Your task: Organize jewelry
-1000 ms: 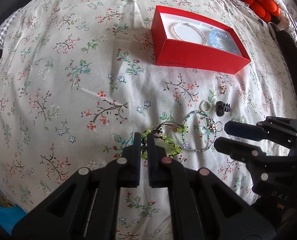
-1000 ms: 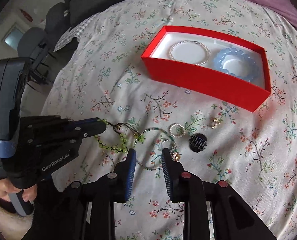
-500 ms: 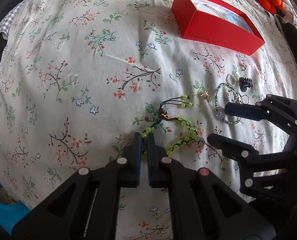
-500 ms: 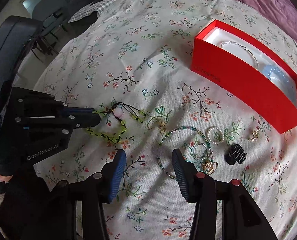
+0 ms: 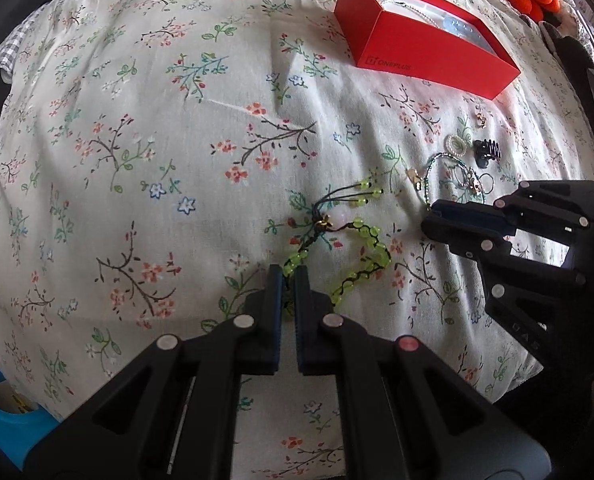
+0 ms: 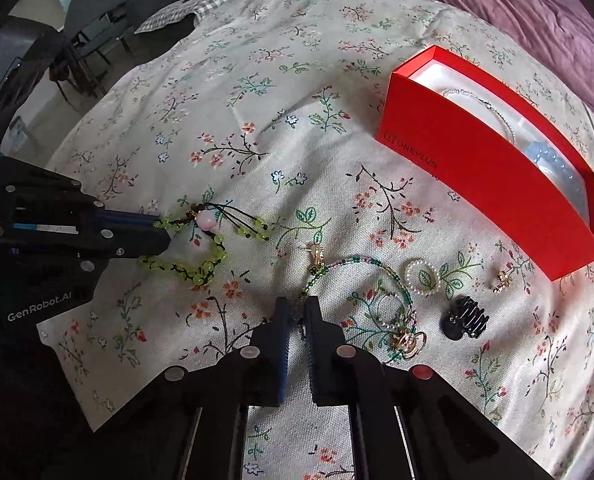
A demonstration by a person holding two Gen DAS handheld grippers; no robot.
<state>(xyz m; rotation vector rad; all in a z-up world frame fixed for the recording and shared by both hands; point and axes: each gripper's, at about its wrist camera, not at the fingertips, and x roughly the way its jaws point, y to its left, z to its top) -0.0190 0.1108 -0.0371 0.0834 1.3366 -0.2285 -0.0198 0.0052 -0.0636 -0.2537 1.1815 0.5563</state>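
My left gripper [image 5: 288,276] is shut on the yellow-green beaded bracelet [image 5: 363,246], which trails on the floral bedspread; it also shows in the right wrist view [image 6: 201,248]. My right gripper [image 6: 296,308] is shut on the green beaded necklace [image 6: 361,262] at its near end. The necklace also shows in the left wrist view [image 5: 431,176]. An open red box [image 6: 485,164] holds a pearl bracelet [image 6: 477,100] and a blue bead bracelet [image 6: 553,160].
Beside the necklace lie a small pearl ring [image 6: 421,274], a black hair claw [image 6: 465,318], a gold earring [image 6: 501,280], a gold clover earring [image 6: 317,256] and gold charms [image 6: 405,338]. A purple blanket [image 6: 517,4] lies behind the box.
My right gripper has closed on the near end of the green necklace. My left gripper has dragged the yellow-green bracelet left, away from the necklace.
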